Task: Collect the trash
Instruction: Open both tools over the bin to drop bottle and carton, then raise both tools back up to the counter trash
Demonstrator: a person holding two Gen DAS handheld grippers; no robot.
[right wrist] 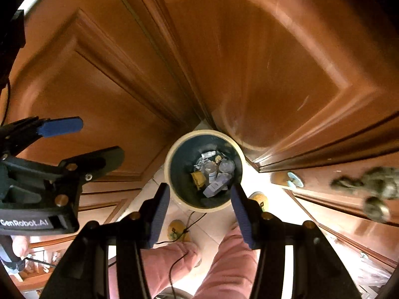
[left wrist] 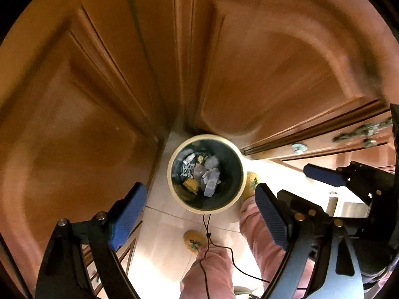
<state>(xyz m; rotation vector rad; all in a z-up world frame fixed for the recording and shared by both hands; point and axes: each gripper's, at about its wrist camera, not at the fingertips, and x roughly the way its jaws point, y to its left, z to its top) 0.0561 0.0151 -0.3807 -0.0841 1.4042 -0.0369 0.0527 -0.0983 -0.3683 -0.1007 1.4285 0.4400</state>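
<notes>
Progress: I am judging the collecting as mostly done, since the bin (left wrist: 205, 173) is already holding a pile of trash (left wrist: 200, 174) and neither of my claws is carrying anything.
Left to do: I am seeing no loose trash on the floor (left wrist: 159, 244) around the bin, so what remains is unclear from here.
Left claw (left wrist: 199, 220): I am holding it above the bin with its 2 blue pads (left wrist: 129, 214) spread wide apart and nothing between them.
Right claw (right wrist: 199, 211): I am holding it beside the left one, also over the bin, jaws apart and gripping nothing.
Bin: it is standing upright on the pale floor in the corner where 2 wooden doors (right wrist: 261, 69) are meeting, cream rim, dark inside.
Bin contents: crumpled grey and white wrappers, a yellow packet (right wrist: 198, 178) and a small box-like piece are lying at the bottom; the bin is looking well short of full.
Below me: my legs (right wrist: 232, 266) in pink trousers and yellow slippers (left wrist: 195, 241) are standing just beside the bin, with a thin black cable (left wrist: 207, 226) hanging between.
</notes>
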